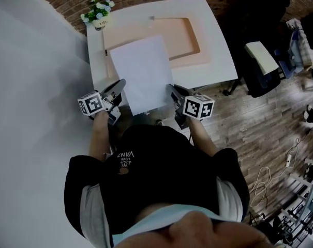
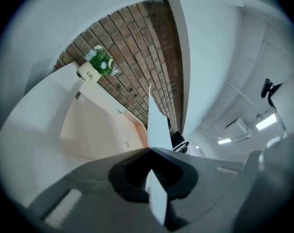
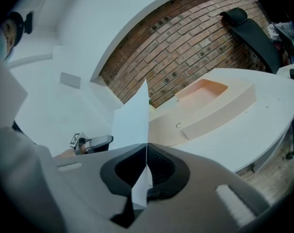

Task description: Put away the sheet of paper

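Observation:
A white sheet of paper [image 1: 142,72] hangs in the air over the front of the white table [image 1: 221,50], held by its two near corners. My left gripper [image 1: 122,83] is shut on the near left corner, and the paper [image 2: 156,125] runs edge-on between its jaws. My right gripper [image 1: 170,89] is shut on the near right corner, with the paper [image 3: 133,120] pinched between its jaws. A shallow peach tray [image 1: 192,37] lies on the table beyond the sheet, whose far edge overlaps it. In the right gripper view the left gripper [image 3: 105,140] shows past the paper.
A small pot of flowers [image 1: 98,15] stands at the table's far left corner. A white wall runs along the left. A black office chair [image 1: 259,61] stands to the right of the table on the wooden floor, with cables near it. A brick wall is behind the table.

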### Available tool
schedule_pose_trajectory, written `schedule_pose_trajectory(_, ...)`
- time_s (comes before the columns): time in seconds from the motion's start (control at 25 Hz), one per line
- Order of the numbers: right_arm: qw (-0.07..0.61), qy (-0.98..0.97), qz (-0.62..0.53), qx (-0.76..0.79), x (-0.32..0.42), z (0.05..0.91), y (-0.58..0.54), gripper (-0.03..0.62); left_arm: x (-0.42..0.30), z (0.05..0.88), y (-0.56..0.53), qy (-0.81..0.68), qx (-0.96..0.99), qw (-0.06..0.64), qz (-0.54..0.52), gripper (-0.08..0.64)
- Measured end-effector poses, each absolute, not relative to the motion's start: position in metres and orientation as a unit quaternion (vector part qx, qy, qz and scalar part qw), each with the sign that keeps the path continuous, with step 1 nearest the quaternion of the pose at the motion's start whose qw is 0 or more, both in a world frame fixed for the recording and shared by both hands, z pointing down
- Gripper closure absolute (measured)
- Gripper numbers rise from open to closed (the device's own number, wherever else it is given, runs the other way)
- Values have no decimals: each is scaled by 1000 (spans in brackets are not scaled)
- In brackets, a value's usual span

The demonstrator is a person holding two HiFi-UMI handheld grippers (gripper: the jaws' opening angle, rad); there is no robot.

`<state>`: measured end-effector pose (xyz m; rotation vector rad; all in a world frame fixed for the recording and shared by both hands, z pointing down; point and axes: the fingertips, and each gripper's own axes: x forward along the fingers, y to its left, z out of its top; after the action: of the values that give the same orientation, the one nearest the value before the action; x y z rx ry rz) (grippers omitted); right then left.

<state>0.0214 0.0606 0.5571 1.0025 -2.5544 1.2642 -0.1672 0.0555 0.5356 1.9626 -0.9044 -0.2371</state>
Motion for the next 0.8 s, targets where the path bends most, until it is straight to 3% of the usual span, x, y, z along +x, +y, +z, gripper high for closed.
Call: schedule_pose_trajectory(0.8,34,-810,427,401,2,557,-25,591,-183,537,-57,-308,819,479,-65,560)
